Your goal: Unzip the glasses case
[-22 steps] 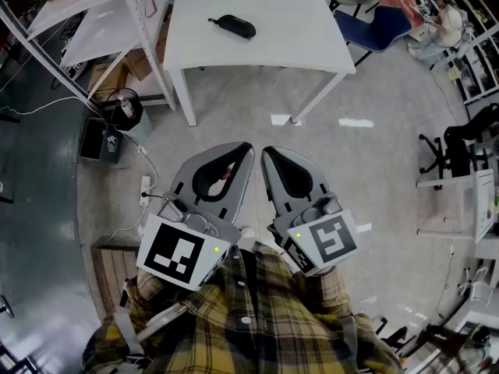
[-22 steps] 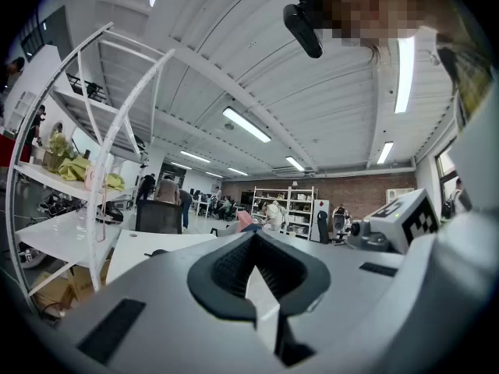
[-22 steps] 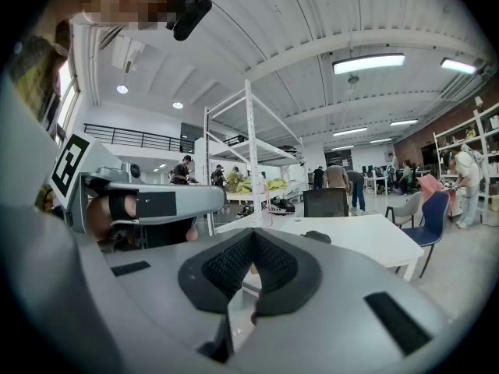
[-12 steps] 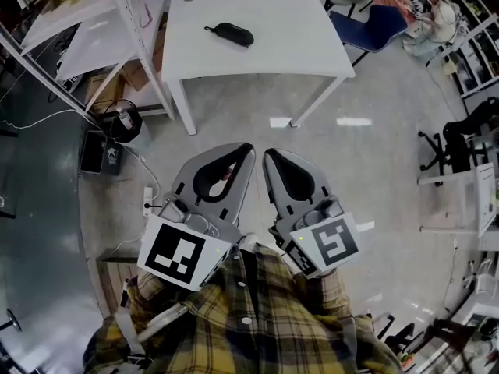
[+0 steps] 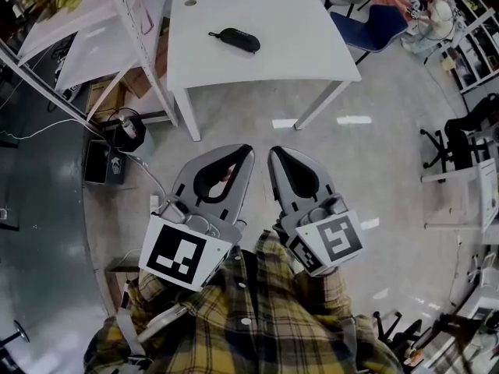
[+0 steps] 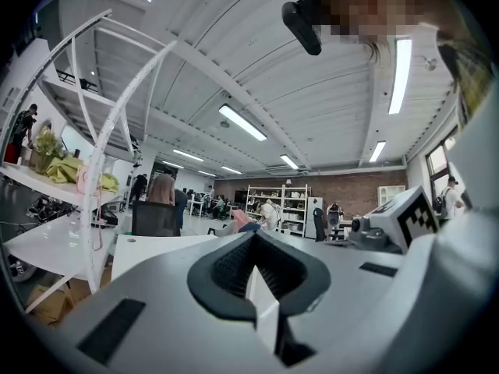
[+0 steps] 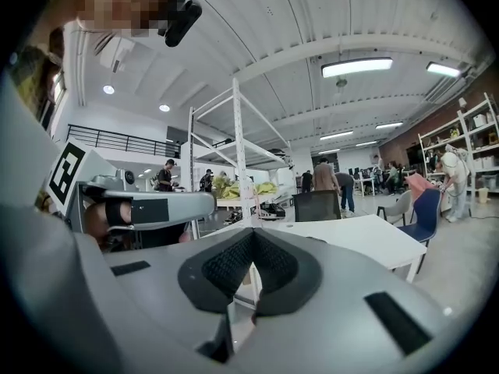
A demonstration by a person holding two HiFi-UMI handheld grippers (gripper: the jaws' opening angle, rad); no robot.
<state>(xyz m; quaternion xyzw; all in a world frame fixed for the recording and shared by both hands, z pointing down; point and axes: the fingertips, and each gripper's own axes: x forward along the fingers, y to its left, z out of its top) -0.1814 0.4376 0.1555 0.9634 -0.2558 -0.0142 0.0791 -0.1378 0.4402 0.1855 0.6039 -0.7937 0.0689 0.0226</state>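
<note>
Bright ceiling strip lights (image 7: 356,67) glare off the floor (image 5: 355,121), edges fisheye-warped

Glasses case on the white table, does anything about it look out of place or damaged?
Nothing stands out. The glasses case lies flat on the white table, a little diagonal to its edges, well in from them, with nothing spilled around it. Whether its zip is shut is too small to tell.
</note>
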